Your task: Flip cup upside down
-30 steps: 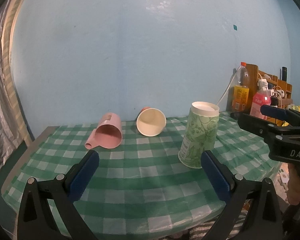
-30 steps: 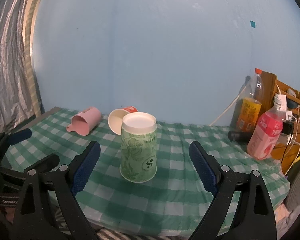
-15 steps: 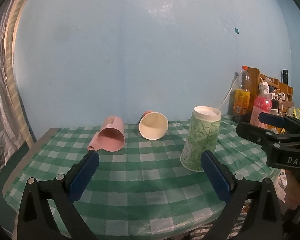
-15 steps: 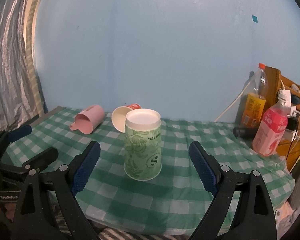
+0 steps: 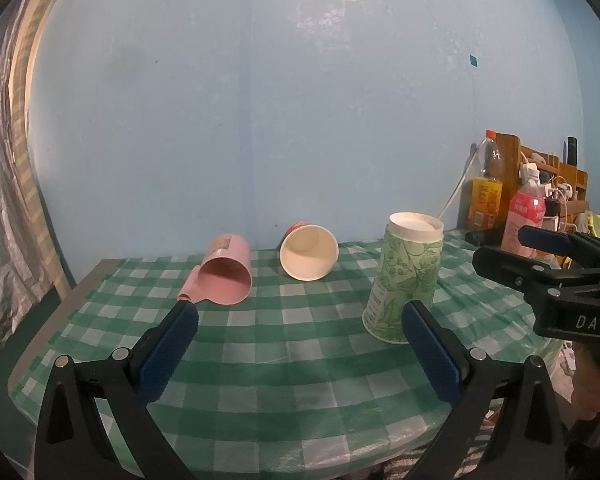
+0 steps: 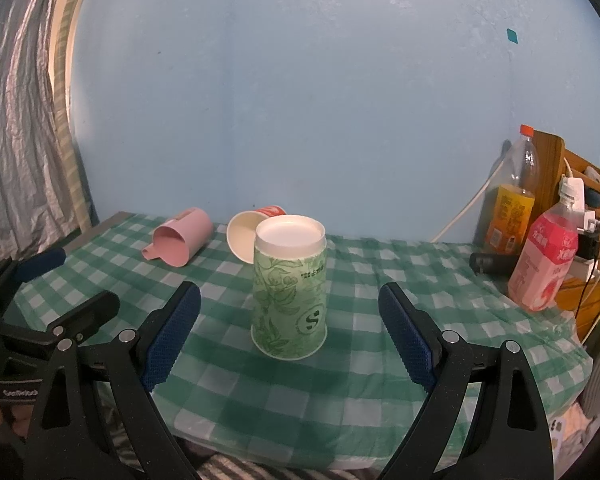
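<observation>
On the table [image 6: 380, 364], a pink mug [image 6: 182, 240] and a white-lined paper cup [image 6: 246, 236] lie on their sides at far left, nothing visible inside. The green cup [image 6: 289, 288] stands base-up at centre; two part-filled drink bottles [image 6: 542, 256] stand far right. Left hand-held gripper [image 5: 298, 346] and right hand-held gripper [image 6: 290, 332] both gape wide, holding nothing.

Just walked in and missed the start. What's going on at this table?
A person holds a pair of tongs in each hand; neither grips anything. The right tongs are open, facing the green paper cup, which stands upside down on the checkered tablecloth. The left tongs are open too. A pink mug and a white paper cup lie on their sides behind.
</observation>
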Available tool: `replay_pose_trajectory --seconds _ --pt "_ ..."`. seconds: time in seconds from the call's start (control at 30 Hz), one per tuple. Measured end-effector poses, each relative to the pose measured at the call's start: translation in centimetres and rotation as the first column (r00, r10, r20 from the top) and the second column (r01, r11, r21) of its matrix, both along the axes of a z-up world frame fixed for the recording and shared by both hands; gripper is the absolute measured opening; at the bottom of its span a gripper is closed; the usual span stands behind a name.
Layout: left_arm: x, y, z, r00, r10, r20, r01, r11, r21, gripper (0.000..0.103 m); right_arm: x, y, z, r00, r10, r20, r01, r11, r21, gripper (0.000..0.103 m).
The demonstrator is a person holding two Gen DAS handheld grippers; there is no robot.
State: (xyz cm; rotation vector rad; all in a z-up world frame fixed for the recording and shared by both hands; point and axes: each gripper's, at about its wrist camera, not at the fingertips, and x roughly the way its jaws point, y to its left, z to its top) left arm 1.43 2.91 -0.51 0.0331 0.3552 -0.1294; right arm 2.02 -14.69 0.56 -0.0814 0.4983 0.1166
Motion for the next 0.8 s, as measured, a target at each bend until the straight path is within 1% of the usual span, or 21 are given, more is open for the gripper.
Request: replay_pose_trajectory --seconds 0.23,0.33,0.53,0.8 --pt "0.02 0.06 0.05 1.0 0.013 -0.001 -0.013 1.0 0.006 0.103 -0.01 0.11 -0.07 1.0 -0.001 -0.002 0.001 1.0 0.001 0.09" --pt "0.24 -0.07 0.02 0.999 0.038 -0.012 -0.038 0.999 0.037 0.103 -0.02 0.12 -0.06 1.0 0.001 -0.002 -0.001 1.0 0.001 0.09" --pt "0.3 -0.07 -0.09 0.999 0.053 -0.01 -0.052 0.997 0.055 0.103 -0.07 0.3 -0.08 1.0 0.002 -0.004 -0.002 1.0 0.0 0.09" --pt "0.4 0.08 -0.11 0.998 0.063 -0.017 -0.062 0.997 0.054 0.103 -0.07 0.31 -0.1 1.0 -0.001 -0.008 0.001 1.0 0.001 0.09"
